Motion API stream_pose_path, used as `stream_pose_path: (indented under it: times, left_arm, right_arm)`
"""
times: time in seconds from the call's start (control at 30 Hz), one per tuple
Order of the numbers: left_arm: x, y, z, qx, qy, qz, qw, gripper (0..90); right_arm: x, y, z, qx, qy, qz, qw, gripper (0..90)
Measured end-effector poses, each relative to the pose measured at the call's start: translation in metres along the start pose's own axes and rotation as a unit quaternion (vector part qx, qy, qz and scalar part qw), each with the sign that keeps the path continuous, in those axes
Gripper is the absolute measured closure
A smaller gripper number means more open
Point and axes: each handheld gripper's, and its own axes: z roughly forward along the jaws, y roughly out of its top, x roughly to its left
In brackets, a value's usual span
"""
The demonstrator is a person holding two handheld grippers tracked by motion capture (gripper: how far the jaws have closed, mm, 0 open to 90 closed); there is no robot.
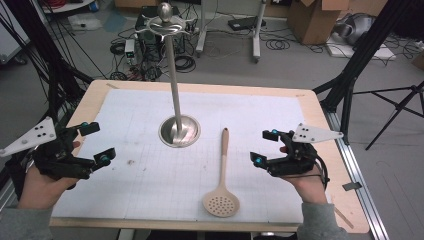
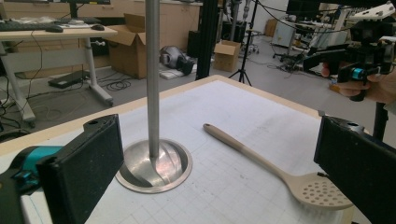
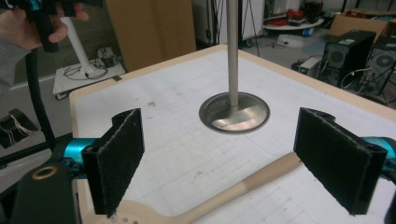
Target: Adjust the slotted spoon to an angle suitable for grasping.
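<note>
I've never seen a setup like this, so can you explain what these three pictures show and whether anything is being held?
A person stands at a table holding hand-operated tongs in each hand: the left tongs and the right tongs. One picture looks down from above; the other two come from cameras riding on each pair of tongs, looking out between their black pads. On the table stand a metal utensil stand and a beige slotted spoon lying flat. Both tongs are open and hold nothing.

Wide-apart hand-held gripper (image 3: 219,163) jaws, beige slotted spoon (image 3: 224,193) below, steel stand (image 3: 233,109) beyond
</note>
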Motion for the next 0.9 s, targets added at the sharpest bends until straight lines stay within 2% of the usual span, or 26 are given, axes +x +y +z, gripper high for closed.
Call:
stream_pose_path:
  times: [0.2, 0.4, 0.5, 0.7, 0.9]
  left_arm:
    - [0.0, -0.001, -0.004, 0.001, 0.003, 0.002, 1.0, 1.8]
    - [0.0, -0.002, -0.007, 0.002, 0.007, 0.001, 1.0, 1.8]
    - [0.0, -0.003, -0.007, 0.005, 0.008, 0.0, 1.0, 1.8]
    - [0.0, -0.005, -0.009, 0.006, 0.009, -0.002, 0.9999, 1.8]
    - [0.0, -0.006, -0.011, 0.006, 0.011, -0.003, 0.9999, 1.8]
  right_arm:
    - [0.001, -0.002, 0.013, 0.017, 0.011, -0.01, 0.9997, 27.7]
    - [0.004, -0.006, 0.025, 0.023, 0.018, -0.029, 0.9992, 43.8]
    - [0.004, -0.008, 0.031, 0.03, 0.023, -0.029, 0.9989, 51.3]
    - [0.005, -0.014, 0.045, 0.05, 0.036, -0.03, 0.9977, 61.9]
    - [0.007, -0.014, 0.054, 0.059, 0.04, -0.048, 0.9963, 70.6]
